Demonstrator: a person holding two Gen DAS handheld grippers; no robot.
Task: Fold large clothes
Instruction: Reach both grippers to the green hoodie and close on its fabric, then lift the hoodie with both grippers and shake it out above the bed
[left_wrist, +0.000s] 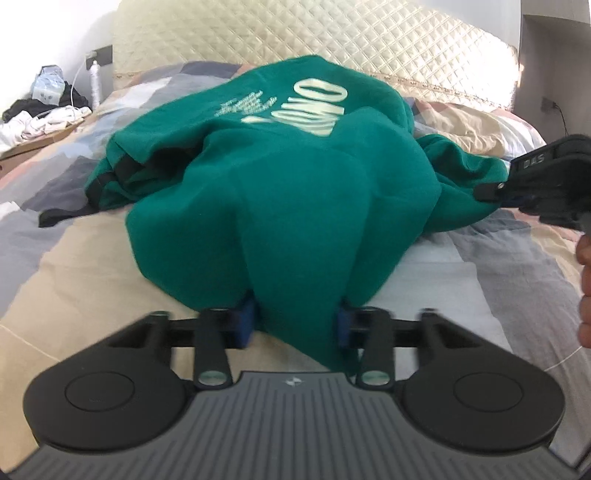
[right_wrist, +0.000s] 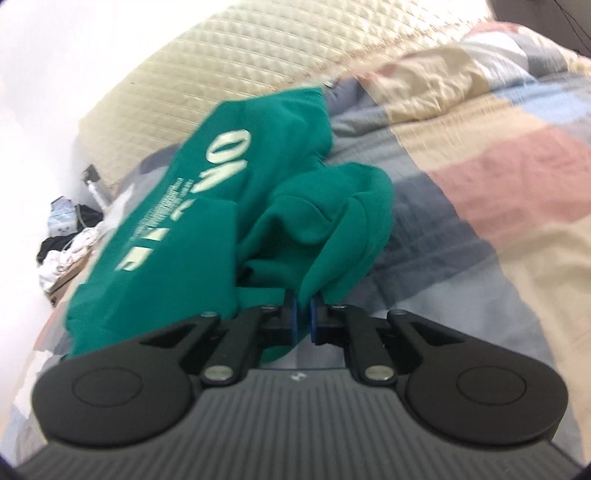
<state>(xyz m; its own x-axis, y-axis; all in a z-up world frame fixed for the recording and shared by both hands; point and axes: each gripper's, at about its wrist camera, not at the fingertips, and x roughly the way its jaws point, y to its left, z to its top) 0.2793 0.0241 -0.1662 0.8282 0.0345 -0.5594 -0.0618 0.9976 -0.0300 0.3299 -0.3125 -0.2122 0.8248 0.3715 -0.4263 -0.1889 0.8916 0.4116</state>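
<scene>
Left gripper (left_wrist: 295, 326), from its own view, we see part-open with a thick fold of the green fleece sweatshirt (left_wrist: 295, 177) between its blue pads, garment bunched on the patchwork quilt (left_wrist: 74, 258); right view: right gripper (right_wrist: 302, 319) nearly closed, pinching a sweatshirt fold.
</scene>
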